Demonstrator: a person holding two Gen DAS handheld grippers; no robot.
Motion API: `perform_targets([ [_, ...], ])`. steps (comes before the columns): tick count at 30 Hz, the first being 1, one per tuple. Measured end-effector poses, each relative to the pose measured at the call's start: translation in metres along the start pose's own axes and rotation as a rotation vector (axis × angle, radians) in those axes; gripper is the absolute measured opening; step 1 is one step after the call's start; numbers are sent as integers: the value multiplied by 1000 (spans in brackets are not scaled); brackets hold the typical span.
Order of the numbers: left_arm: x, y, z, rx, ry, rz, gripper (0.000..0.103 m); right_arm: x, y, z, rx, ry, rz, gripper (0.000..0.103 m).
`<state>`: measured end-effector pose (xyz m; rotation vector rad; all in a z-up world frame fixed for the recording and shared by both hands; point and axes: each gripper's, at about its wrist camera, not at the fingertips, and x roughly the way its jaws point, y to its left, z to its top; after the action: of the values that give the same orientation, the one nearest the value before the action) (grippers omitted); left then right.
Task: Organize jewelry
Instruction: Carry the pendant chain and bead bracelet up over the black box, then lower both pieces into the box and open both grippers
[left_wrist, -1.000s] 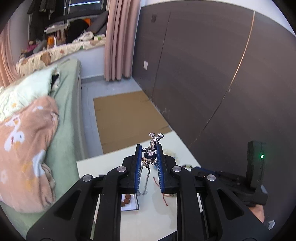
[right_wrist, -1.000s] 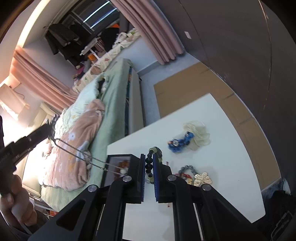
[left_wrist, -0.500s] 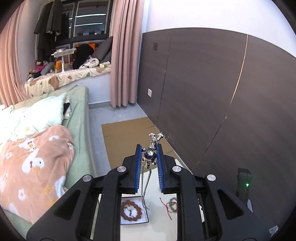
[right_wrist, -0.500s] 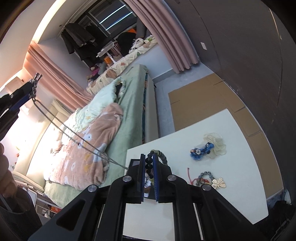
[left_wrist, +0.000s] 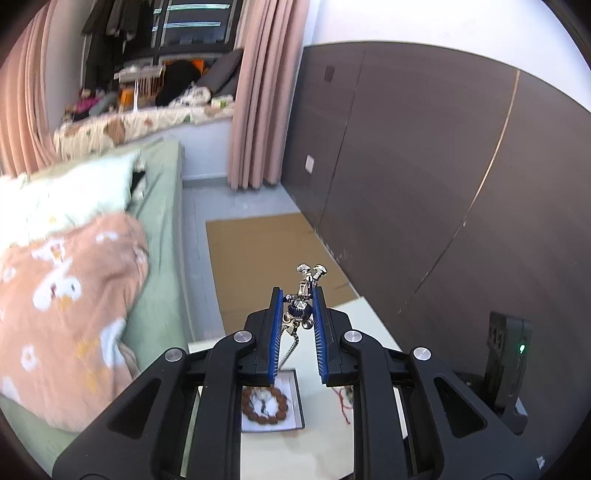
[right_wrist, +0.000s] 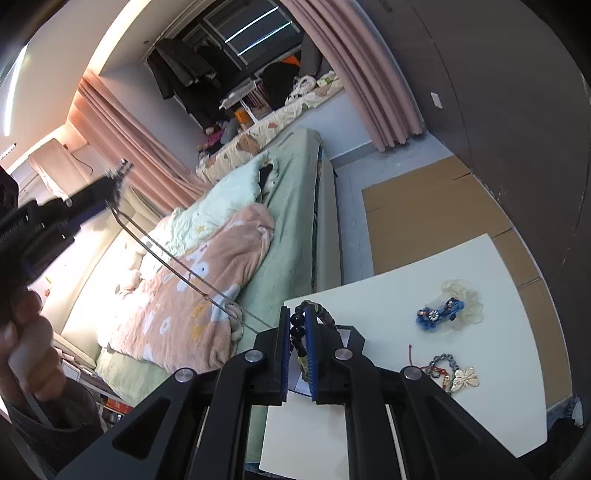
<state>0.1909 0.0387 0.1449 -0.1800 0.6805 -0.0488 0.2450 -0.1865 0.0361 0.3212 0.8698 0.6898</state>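
Both fisheye views bend hard at my edges, corners black. Room evenly bright; strong warm glare at far left of right wrist view. Left wrist view: blanket (left_wrist: 55, 302) smeared by motion blur. Right wrist view: left claw (right_wrist: 110, 192) and hand (right_wrist: 26, 332) blurred; worktop (right_wrist: 388, 314) sharp

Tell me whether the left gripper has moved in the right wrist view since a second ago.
Yes. The left gripper, shut on the pendant, has risen: it was low against the peach blanket, and is now up against the pink curtain, chain trailing below.
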Motion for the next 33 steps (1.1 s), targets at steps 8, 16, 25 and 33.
perform_targets([
  [8, 51, 34, -53, -100, 115, -33, 16, 40, -4, -11, 8, 68, -12, 8],
  [16, 97, 63, -103, -192, 215, -47, 43, 76, -5, -19, 14, 121, -21, 8],
  [25, 100, 108, -142, -302, 228, -15, 67, 115, -2, -28, 7, 185, -7, 8],
  [33, 91, 120, -156, -317, 208, 7, 88, 133, 2, -37, 11, 200, 15, 60],
])
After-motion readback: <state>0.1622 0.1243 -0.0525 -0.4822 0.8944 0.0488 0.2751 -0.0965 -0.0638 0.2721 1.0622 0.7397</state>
